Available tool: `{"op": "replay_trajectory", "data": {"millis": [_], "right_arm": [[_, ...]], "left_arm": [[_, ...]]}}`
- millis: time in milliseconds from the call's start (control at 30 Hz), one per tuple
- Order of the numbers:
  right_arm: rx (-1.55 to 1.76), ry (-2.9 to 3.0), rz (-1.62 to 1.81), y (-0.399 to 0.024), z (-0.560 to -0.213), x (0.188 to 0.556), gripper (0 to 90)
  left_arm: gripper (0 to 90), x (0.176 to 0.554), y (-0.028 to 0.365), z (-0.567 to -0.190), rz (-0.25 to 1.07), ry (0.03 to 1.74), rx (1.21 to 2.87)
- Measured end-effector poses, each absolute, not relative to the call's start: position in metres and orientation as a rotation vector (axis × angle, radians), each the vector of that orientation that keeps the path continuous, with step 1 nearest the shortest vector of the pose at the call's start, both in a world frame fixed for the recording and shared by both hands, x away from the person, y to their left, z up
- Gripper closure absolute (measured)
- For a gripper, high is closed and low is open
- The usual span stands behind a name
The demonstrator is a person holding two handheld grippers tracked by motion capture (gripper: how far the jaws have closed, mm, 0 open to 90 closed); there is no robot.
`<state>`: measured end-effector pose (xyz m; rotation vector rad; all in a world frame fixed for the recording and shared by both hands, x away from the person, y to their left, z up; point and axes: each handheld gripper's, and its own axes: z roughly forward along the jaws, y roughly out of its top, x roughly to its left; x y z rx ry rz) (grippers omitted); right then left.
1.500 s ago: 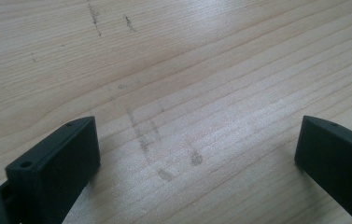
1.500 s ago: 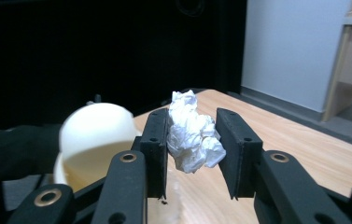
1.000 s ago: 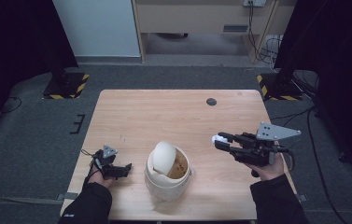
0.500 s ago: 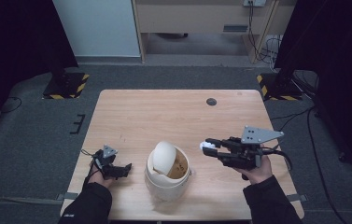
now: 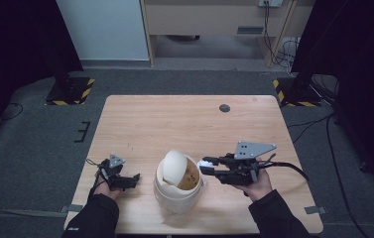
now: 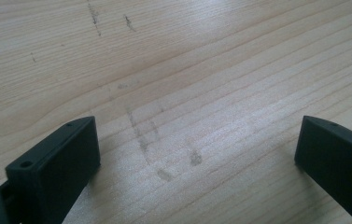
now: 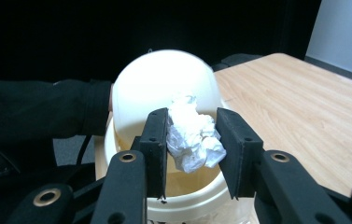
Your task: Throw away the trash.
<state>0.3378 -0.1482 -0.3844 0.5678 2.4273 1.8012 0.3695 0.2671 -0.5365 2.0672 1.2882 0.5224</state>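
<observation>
Black tongs, white crumpled paper, cream bin, pale wood table.

bin at table front edge, grippers either side

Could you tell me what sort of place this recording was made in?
Probably a lab or recording studio: a bare wooden table on grey carpet, black curtains at both sides, and hazard-striped stand bases with loose cables behind.

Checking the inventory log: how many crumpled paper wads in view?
1: the paper wad sits clamped in the right gripper, over the open bin. More could lie hidden inside the bin.
</observation>
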Motion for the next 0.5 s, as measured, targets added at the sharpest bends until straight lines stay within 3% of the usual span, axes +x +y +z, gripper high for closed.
{"op": "replay_trajectory", "data": {"millis": [500], "right_arm": [[0.569,2.489,1.747,-0.132,-0.402,0.339,64.7]], "left_arm": [[0.0,0.37,0.267,-0.537,0.523,1.288,2.067]]}}
